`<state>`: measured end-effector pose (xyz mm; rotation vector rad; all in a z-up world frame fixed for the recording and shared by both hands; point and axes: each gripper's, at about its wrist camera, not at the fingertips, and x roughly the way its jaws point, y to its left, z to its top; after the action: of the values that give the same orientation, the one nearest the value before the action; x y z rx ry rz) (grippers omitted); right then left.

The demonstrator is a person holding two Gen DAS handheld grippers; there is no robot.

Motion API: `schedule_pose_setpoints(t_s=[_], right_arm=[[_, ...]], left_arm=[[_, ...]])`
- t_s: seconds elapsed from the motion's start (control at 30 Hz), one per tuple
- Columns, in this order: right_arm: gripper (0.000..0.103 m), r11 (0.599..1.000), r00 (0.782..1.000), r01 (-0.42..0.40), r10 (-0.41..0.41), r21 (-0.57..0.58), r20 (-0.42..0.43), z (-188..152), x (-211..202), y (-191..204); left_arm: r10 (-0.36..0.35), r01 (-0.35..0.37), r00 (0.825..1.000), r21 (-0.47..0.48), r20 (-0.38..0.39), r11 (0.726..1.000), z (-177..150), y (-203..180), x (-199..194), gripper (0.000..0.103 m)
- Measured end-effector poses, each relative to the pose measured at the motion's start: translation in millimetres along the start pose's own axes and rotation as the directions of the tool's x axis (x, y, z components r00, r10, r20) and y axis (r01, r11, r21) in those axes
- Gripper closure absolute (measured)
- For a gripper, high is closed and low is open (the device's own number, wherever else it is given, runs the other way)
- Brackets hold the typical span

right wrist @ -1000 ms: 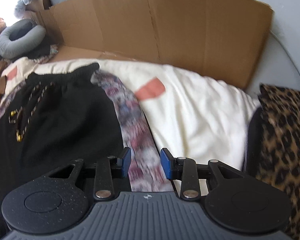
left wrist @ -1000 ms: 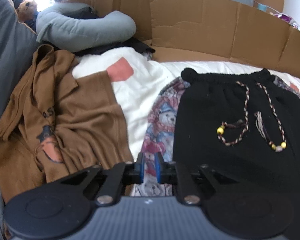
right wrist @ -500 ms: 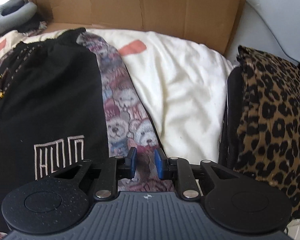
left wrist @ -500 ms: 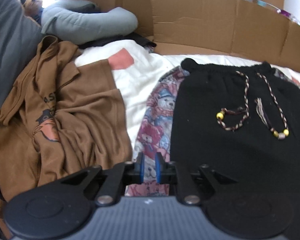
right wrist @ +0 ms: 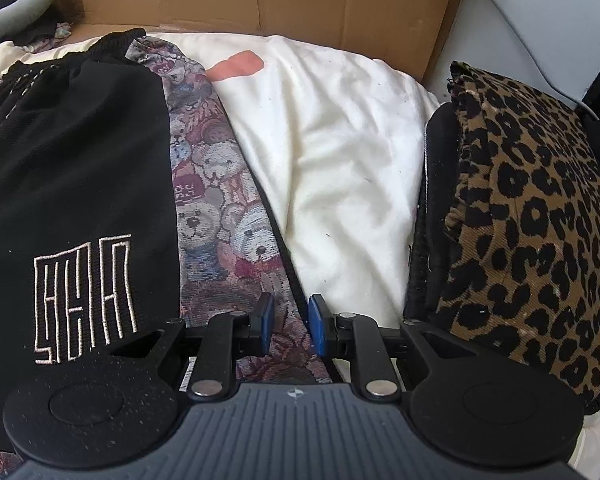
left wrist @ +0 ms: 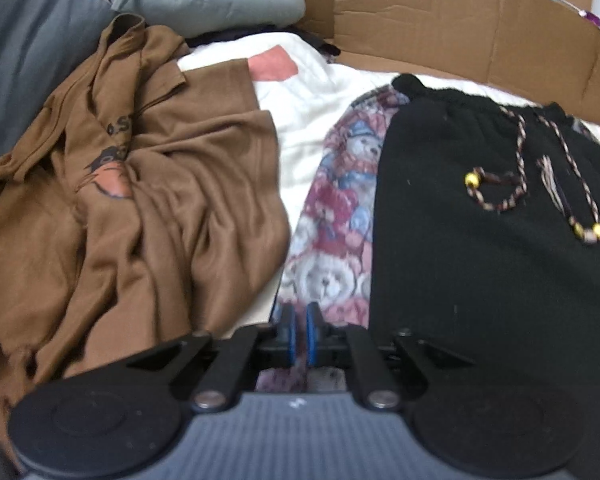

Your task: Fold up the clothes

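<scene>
A black pair of shorts (left wrist: 480,264) with a braided, beaded drawstring (left wrist: 516,168) lies flat on a teddy-bear print cloth (left wrist: 332,232); both rest on a white duvet (left wrist: 312,108). My left gripper (left wrist: 299,312) hovers low over the bear cloth's left edge, its jaws closing to a thin slit with no cloth visibly pinched. In the right wrist view the shorts (right wrist: 72,152) show a pale embroidered logo. My right gripper (right wrist: 290,308) is over the bear cloth's (right wrist: 216,208) dark-trimmed right edge, its jaws a finger-width apart with the trim showing between them.
A crumpled brown shirt (left wrist: 140,200) lies left of the duvet, a grey pillow (left wrist: 208,0) behind it. Cardboard walls (right wrist: 260,0) close off the back. A leopard-print garment (right wrist: 532,216) is piled to the right of the white duvet (right wrist: 340,152).
Both grippers have dropped closer to the bear cloth's edges. The right jaws have narrowed; the left jaws have drawn almost together. The clothes lie as before.
</scene>
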<state>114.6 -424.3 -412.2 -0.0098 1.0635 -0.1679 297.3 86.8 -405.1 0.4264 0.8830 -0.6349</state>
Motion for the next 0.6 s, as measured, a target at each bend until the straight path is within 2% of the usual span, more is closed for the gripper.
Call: schedule_pose_setpoints(t_s=[0.33, 0.6], right_arm=[[0.078, 0.999, 1.0, -0.001, 0.001, 0.048, 0.009, 3, -16, -5], [0.077, 0.998, 0.998, -0.057, 0.057, 0.032, 0.005, -3, -28, 5]], left_arm=[[0.019, -0.017, 0.999, 0.054, -0.042, 0.998, -29, 2, -20, 0.096], [0.038, -0.032, 0.996, 0.074, -0.08, 0.997, -51, 5, -36, 0.096]])
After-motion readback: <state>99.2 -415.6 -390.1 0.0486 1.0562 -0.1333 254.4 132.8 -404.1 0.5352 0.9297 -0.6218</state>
